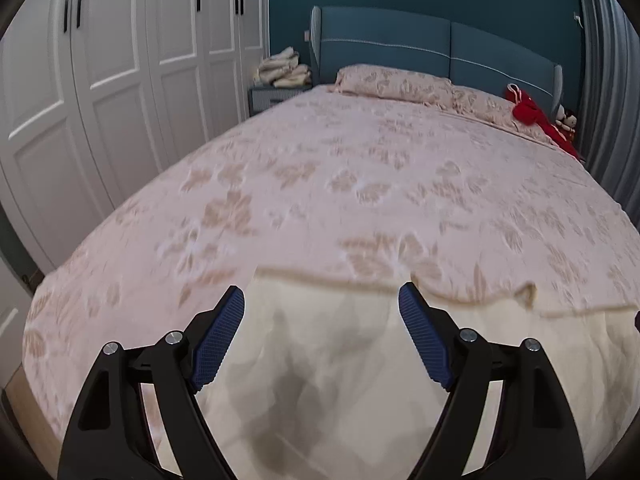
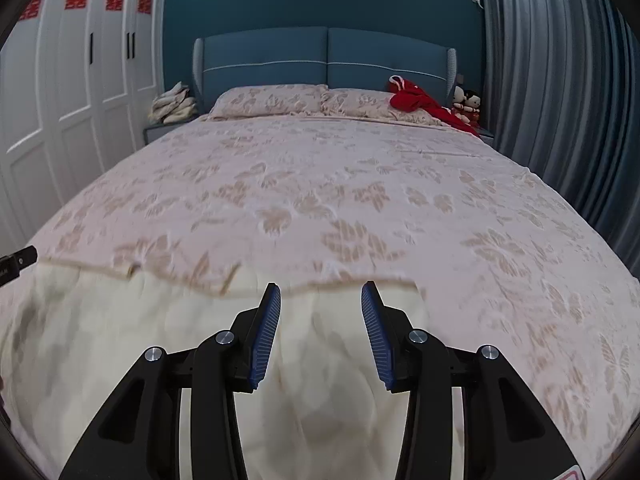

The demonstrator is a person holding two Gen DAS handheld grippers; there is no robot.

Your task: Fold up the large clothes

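A large cream garment (image 1: 320, 360) lies spread on the near end of the bed, its far hem a wavy line across the floral cover. It also shows in the right wrist view (image 2: 160, 340). My left gripper (image 1: 322, 300) is open and empty, hovering over the garment near its far hem. My right gripper (image 2: 320, 294) is open and empty, also above the garment near the hem, towards its right end. The left gripper's edge (image 2: 16, 262) shows at the far left of the right wrist view.
The bed (image 2: 320, 184) has a pink floral cover, two pillows (image 2: 272, 100) and a blue headboard (image 2: 324, 56). A red garment (image 2: 424, 106) lies at the far right. Folded cream clothes (image 1: 284, 68) sit on a nightstand. White wardrobes (image 1: 100, 80) stand left, grey curtains (image 2: 560, 80) right.
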